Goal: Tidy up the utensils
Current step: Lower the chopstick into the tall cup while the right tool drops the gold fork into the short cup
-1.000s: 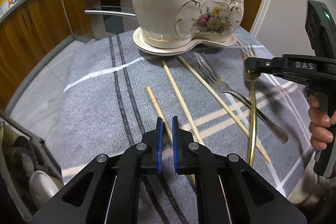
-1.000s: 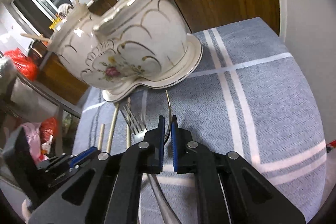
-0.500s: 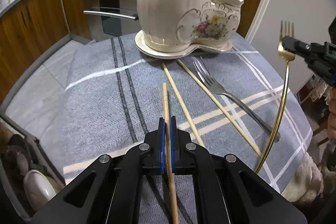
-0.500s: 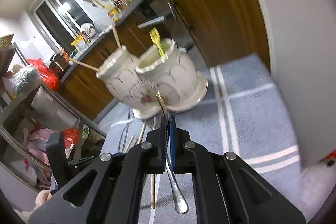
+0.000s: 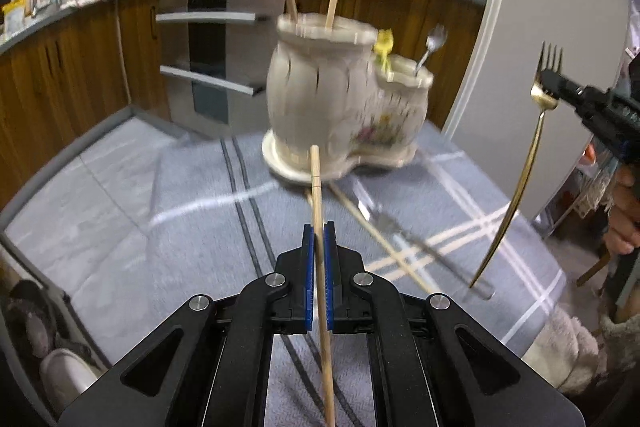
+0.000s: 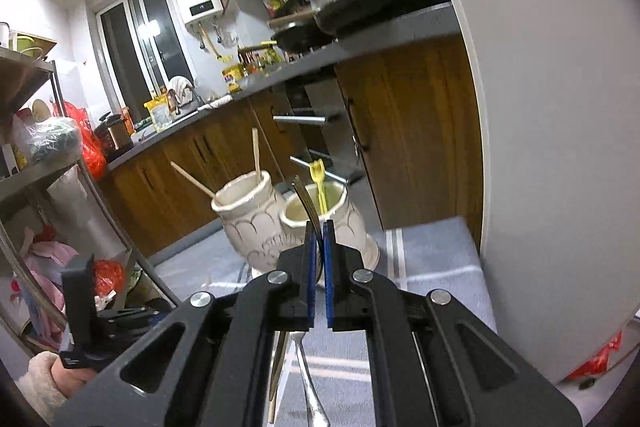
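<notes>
The desk (image 5: 192, 247) under its grey striped cloth fills the lower half of my left view, with open cloth to the left of the dark stripes and its right edge dropping off near the white wall; my right view shows only a strip of it beside that wall. On it stands the cream ceramic holder (image 5: 344, 107), blurred from the left, sharp from the right, where I can look down into its two openings: two chopsticks lean in the taller one, a yellow fork (image 6: 319, 183) stands in the lower one. Only the left view shows the small spoon (image 5: 430, 47) in that lower cup, and the silver fork (image 5: 420, 243) and loose chopsticks (image 5: 380, 239) lying on the cloth. My right fingers (image 6: 319, 227) are pressed onto the gold fork (image 5: 532, 155), tines up, handle hanging free above the desk's right side. My left fingers (image 5: 319, 231) pinch a chopstick (image 5: 316, 187) pointing toward the holder's base. I can read no lettering anywhere.
</notes>
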The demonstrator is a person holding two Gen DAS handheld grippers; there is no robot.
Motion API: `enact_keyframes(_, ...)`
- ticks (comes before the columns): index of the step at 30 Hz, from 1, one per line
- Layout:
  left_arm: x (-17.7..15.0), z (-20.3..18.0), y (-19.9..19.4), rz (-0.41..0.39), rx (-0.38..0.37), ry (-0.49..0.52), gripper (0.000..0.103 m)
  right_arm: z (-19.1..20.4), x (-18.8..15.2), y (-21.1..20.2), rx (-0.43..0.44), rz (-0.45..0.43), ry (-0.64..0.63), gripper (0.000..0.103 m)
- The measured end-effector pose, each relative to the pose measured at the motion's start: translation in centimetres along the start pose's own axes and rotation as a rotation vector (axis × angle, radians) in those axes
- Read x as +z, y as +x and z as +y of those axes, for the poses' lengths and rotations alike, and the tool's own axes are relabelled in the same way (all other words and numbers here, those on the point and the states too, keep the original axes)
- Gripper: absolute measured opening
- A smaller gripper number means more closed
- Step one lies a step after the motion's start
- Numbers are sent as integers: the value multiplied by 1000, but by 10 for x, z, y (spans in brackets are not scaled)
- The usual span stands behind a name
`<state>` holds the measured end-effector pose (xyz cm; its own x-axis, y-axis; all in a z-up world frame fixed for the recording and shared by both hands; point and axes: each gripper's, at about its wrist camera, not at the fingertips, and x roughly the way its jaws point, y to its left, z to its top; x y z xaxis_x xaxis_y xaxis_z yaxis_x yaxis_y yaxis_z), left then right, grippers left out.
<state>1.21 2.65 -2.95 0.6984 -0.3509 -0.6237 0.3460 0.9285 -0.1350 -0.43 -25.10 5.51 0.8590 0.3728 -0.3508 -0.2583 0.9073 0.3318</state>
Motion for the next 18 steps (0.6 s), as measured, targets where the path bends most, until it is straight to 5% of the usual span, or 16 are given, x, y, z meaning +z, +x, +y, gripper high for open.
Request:
enact_keyframes(13, 76, -8, -53, -281, 2, 28, 0, 6, 50, 2, -39, -184, -26, 3)
enact_keyframes(18, 82, -8, -38, -227, -9, 29, 0, 6, 52, 4, -43, -196, -35, 3)
